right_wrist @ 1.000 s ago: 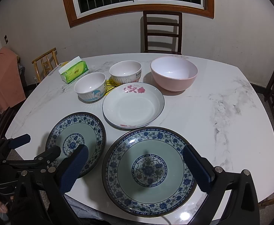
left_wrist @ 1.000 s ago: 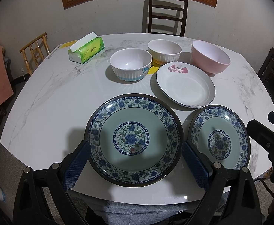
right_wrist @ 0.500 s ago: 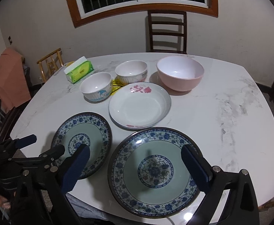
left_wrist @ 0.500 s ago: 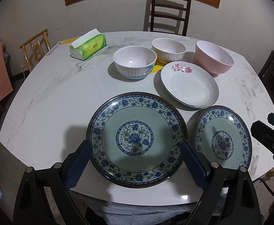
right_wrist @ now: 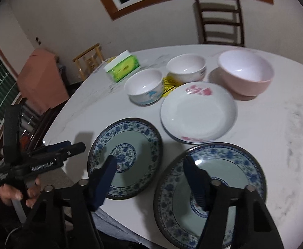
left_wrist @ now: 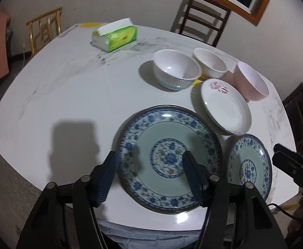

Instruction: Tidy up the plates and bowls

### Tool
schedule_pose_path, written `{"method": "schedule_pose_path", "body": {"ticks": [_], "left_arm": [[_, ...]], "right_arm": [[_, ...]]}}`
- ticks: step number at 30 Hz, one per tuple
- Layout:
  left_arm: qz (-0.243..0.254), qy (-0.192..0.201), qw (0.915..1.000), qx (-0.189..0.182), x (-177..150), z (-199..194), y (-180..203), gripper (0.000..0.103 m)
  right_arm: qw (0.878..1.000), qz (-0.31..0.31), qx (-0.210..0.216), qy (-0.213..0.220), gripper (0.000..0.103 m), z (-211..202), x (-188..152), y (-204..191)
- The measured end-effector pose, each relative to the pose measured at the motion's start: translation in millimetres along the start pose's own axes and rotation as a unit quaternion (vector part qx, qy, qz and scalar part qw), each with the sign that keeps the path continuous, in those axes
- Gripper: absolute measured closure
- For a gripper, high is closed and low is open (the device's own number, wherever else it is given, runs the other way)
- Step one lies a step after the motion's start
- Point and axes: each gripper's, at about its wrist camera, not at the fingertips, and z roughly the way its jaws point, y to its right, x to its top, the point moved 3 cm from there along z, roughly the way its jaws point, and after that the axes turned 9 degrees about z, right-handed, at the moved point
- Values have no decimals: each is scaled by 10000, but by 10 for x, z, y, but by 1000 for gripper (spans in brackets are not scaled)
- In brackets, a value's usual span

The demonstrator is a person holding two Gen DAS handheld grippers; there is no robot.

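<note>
Two blue floral plates lie near the table's front edge. In the left wrist view the large one (left_wrist: 170,159) is in front of my open, empty left gripper (left_wrist: 151,164), with a smaller one (left_wrist: 249,164) to its right. In the right wrist view my open, empty right gripper (right_wrist: 149,166) hovers between a blue plate (right_wrist: 126,157) and a second blue plate (right_wrist: 211,193). Behind lie a white plate with pink flowers (left_wrist: 226,105) (right_wrist: 199,116), two white bowls (left_wrist: 176,71) (right_wrist: 185,69) and a pink bowl (left_wrist: 251,83) (right_wrist: 246,72).
A green tissue box (left_wrist: 115,36) (right_wrist: 123,66) sits at the table's far left. The white marble table (left_wrist: 58,95) has wooden chairs (left_wrist: 203,20) behind it. The other hand-held gripper (right_wrist: 39,161) shows at left in the right wrist view.
Both grippers have tilted and swung left. Their jaws have narrowed but stay open. The dishes have not moved.
</note>
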Motion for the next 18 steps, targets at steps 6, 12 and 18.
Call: {"method": "schedule_pose_path", "body": {"ticks": [6, 12, 18], "left_arm": [[-413, -213, 9984, -320, 14, 152, -289, 66], [-597, -442, 9955, -585, -45, 341, -450, 74], [-745, -569, 9925, -784, -87, 469, -549, 75]], "right_arm": [[9976, 240, 201, -621, 62, 426, 104, 76], [9939, 311, 161, -1049, 69, 776, 163, 117], [9910, 328, 43, -1296, 74, 1048, 200, 147]]}}
